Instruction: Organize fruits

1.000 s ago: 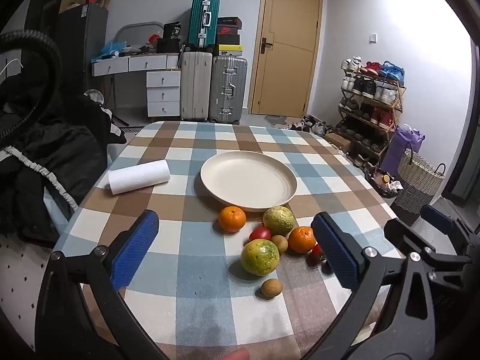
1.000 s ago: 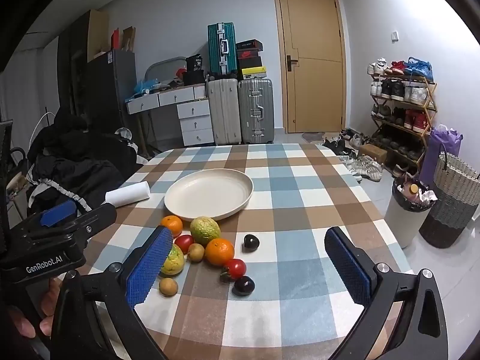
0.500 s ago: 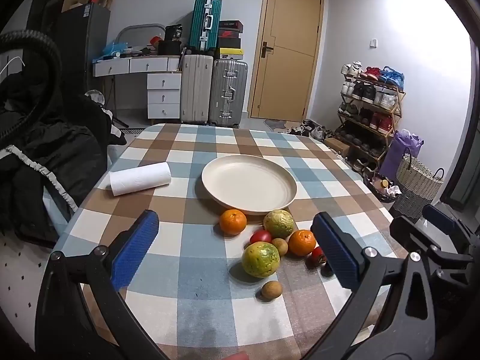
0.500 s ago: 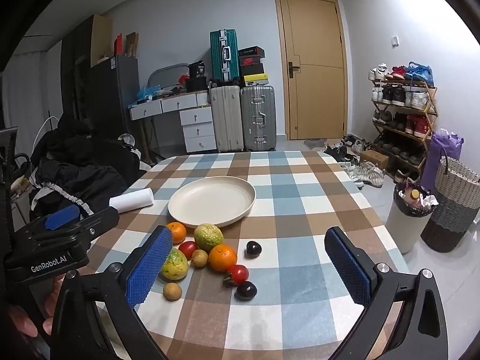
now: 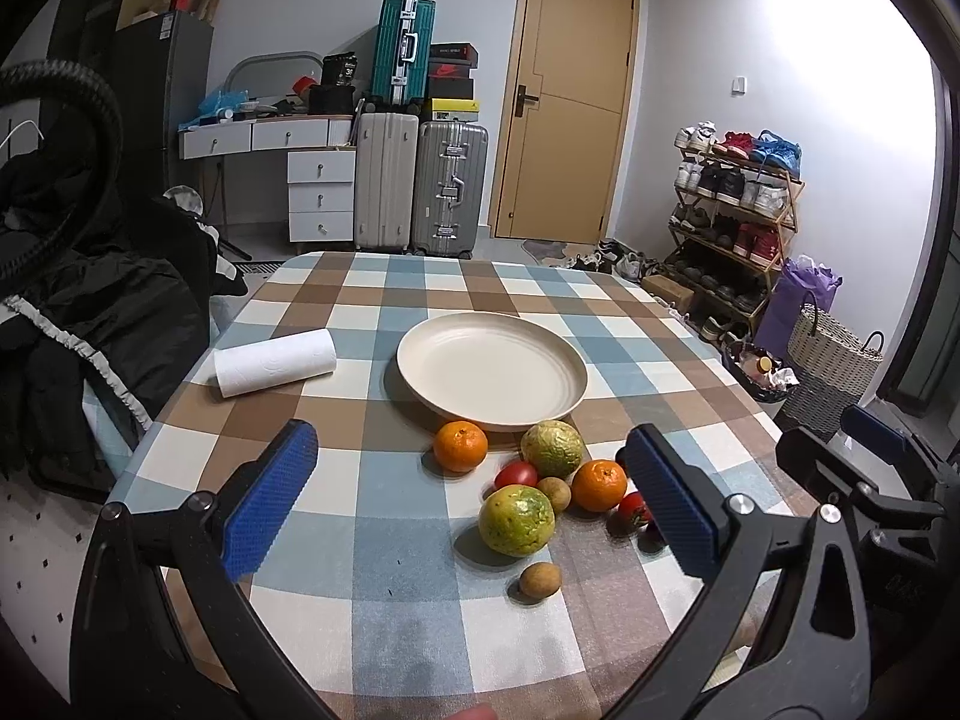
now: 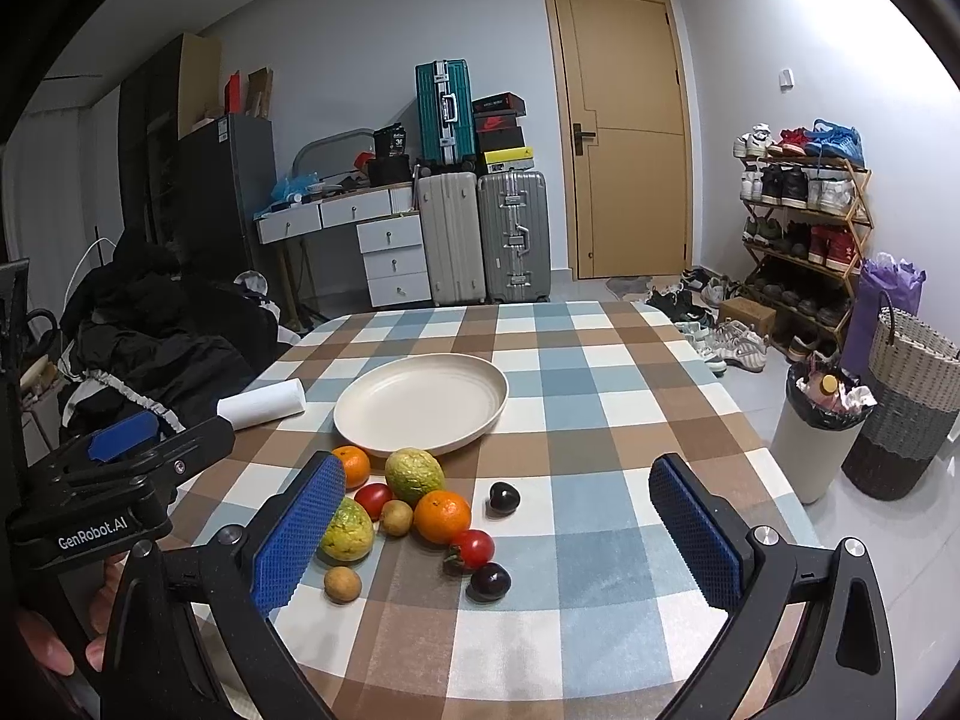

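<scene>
Both spread wide and holding nothing: left gripper (image 5: 474,492) and right gripper (image 6: 498,531), above mixed loose fruits (image 6: 414,510) beside round cream plate (image 6: 420,405).

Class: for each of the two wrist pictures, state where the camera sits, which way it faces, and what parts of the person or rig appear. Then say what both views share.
Left wrist: on the left gripper, fingers open, facing across the checked table to the door; right gripper at its right edge.
Right wrist: on the right gripper, fingers open, facing likewise; left gripper and a hand at lower left.
Shared: plate, fruit pile, paper roll.
</scene>
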The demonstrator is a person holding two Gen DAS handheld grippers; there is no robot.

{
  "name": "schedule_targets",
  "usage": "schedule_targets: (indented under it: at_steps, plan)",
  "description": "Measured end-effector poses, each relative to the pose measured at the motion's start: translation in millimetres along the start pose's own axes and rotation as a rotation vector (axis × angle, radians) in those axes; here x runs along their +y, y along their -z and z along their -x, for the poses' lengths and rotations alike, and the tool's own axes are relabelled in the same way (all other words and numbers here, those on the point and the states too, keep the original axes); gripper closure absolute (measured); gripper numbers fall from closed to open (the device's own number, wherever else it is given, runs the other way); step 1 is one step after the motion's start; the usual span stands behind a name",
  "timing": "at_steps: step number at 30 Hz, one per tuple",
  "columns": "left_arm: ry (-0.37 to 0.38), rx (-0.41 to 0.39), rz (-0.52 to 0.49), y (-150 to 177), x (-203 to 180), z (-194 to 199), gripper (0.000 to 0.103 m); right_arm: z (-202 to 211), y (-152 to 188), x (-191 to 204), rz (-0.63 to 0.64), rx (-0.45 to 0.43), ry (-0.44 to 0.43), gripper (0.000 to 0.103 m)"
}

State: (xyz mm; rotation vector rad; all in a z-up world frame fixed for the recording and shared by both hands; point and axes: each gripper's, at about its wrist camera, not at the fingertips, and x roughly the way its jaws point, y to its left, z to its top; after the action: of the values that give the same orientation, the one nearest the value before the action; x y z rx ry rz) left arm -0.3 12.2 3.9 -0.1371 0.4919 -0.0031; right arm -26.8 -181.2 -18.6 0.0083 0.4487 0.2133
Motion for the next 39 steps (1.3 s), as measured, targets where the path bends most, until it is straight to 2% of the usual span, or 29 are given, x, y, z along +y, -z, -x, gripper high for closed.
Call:
schedule_targets:
  at_steps: [16, 26, 33, 39]
  plan:
    - [0.000, 0.000, -0.005, 1, -2, 1, 0.000, 0, 3, 0, -0.006, 0.001, 0.000, 0.000]
    - [0.022, 0.026, -0.006, 12, 2, -4, 0.000, -3, 8, -3, -0.025, 0.003, 0.002, 0.000]
    - [0.053, 0.087, 0.009, 21, 2, -18, 0.000, -8, 10, -10, -0.045, 0.016, -0.003, 0.000]
    - [0.050, 0.126, -0.007, 29, -3, -36, 0.001, -19, 16, -16, -0.073, 0.034, -0.015, 0.000]
